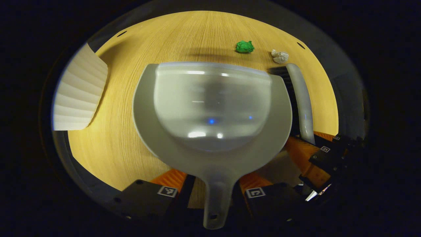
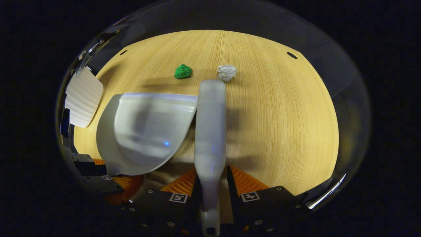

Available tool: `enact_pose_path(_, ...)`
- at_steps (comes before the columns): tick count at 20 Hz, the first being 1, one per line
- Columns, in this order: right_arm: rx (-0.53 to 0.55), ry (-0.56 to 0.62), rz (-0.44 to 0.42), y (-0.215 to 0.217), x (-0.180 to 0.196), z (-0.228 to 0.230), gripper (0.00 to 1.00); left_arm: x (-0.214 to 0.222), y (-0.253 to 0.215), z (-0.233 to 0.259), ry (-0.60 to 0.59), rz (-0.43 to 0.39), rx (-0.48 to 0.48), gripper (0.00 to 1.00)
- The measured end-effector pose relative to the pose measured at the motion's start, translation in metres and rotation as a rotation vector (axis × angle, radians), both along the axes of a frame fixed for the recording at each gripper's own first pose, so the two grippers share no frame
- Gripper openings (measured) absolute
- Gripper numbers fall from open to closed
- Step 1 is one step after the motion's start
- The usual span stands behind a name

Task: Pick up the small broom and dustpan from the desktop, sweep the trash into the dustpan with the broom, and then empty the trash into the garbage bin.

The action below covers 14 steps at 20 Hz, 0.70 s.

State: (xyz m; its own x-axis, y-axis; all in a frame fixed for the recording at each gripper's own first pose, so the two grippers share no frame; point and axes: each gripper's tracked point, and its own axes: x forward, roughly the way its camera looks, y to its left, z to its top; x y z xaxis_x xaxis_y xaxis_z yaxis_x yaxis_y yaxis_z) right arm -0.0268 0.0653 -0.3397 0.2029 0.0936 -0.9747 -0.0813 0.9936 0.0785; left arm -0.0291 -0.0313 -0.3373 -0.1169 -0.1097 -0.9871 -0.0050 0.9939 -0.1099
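- While my left gripper (image 1: 210, 191) clamps the dustpan (image 1: 210, 112) handle, the pan hangs over the table (image 1: 118, 144), hiding the wood beneath.
- My right gripper (image 2: 210, 184) is closed on the broom (image 2: 210, 131); bristles hidden behind its back.
- Green wad (image 2: 183, 71) and white wad (image 2: 227, 72) lie just beyond the broom tip.
- Ribbed white bin (image 1: 79, 95) at left, cut off by the edge.

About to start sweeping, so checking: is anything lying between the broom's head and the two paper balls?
Nothing visible does. The broom points at the white ball; the green ball lies beside it on bare desktop.
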Motion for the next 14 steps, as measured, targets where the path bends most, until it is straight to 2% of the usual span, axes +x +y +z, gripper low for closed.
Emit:
enact_pose_path(1,0.002,0.004,0.002,0.0,0.0,-0.002,0.31,-0.004,-0.001,-0.007,0.0,-0.006,0.005,0.43)
enact_pose_path(2,-0.003,0.009,0.0,0.0,-0.001,-0.001,0.2,-0.009,-0.002,-0.01,0.002,-0.012,0.009,0.4)
enact_pose_path(3,0.0,0.01,0.005,-0.001,-0.002,-0.001,0.24,-0.008,-0.005,-0.013,0.0,-0.02,0.012,0.38)
enact_pose_path(8,0.038,0.008,0.039,0.003,-0.003,0.003,0.21,-0.003,-0.017,0.005,-0.019,-0.053,-0.003,0.32)
enact_pose_path(11,0.04,0.005,0.006,-0.004,-0.001,0.006,0.18,0.0,-0.011,0.014,-0.032,-0.08,-0.017,0.3)
enact_pose_path(14,0.017,-0.012,-0.025,-0.032,0.009,0.012,0.17,0.002,-0.008,0.02,-0.042,-0.114,-0.031,0.3)
